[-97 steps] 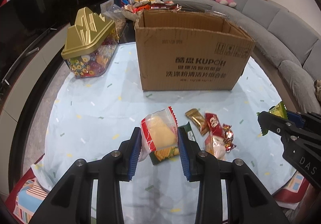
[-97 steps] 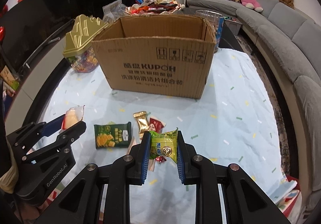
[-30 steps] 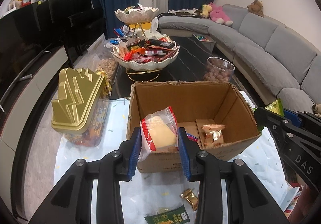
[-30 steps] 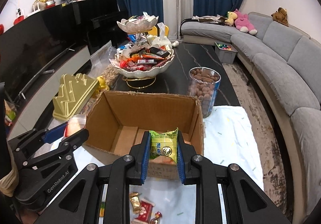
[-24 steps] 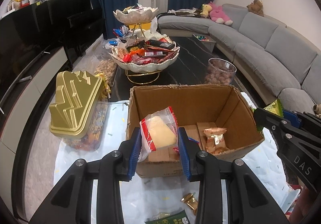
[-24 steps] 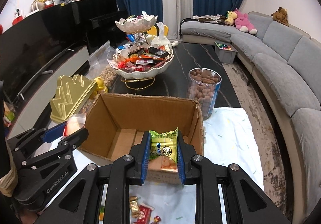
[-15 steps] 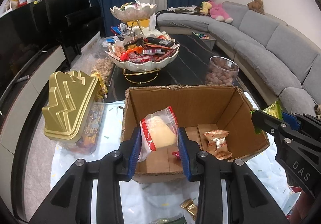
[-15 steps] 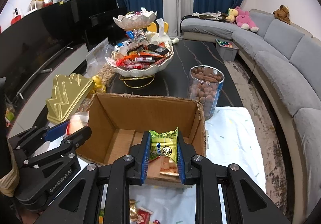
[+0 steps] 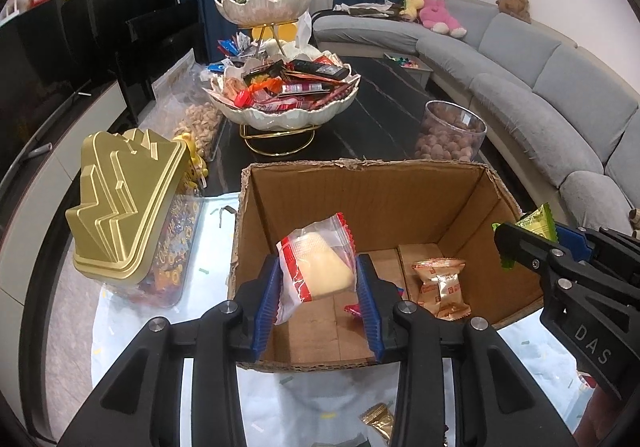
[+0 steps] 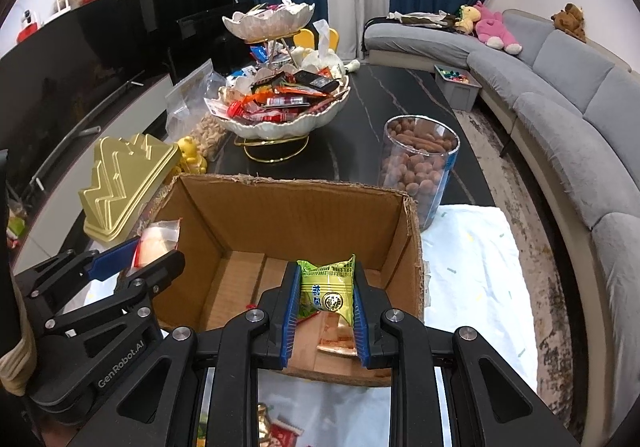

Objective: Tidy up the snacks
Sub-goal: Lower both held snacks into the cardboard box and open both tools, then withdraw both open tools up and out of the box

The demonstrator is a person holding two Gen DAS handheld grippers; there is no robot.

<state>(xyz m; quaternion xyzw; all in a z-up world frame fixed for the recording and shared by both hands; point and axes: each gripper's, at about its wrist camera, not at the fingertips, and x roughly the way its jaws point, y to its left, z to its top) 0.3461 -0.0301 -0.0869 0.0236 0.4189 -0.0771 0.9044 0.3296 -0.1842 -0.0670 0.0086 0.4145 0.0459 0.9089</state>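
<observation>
An open cardboard box (image 9: 360, 187) stands on the pale cloth, with a gold-orange packet (image 9: 440, 287) on its floor. My left gripper (image 9: 318, 281) hangs over the box's near left part with a clear red-edged packet of yellow cake (image 9: 316, 271) between its blue pads; its jaws are opening, and the pads still touch the packet. My right gripper (image 10: 325, 301) is shut on a green snack packet (image 10: 328, 287) above the box's (image 10: 288, 207) near right part. Each gripper shows in the other's view, the right one (image 9: 516, 243) and the left one (image 10: 152, 259).
A gold-lidded candy tub (image 9: 124, 215) stands left of the box. Behind it are a tiered shell bowl of snacks (image 9: 284, 95) and a clear jar of nuts (image 10: 416, 163). Loose snacks (image 9: 378, 423) lie on the cloth near me. A grey sofa (image 10: 560, 119) curves along the right.
Both grippers have moved forward and down with their packets. They now hang over the box's inside, and the box looks nearer and larger.
</observation>
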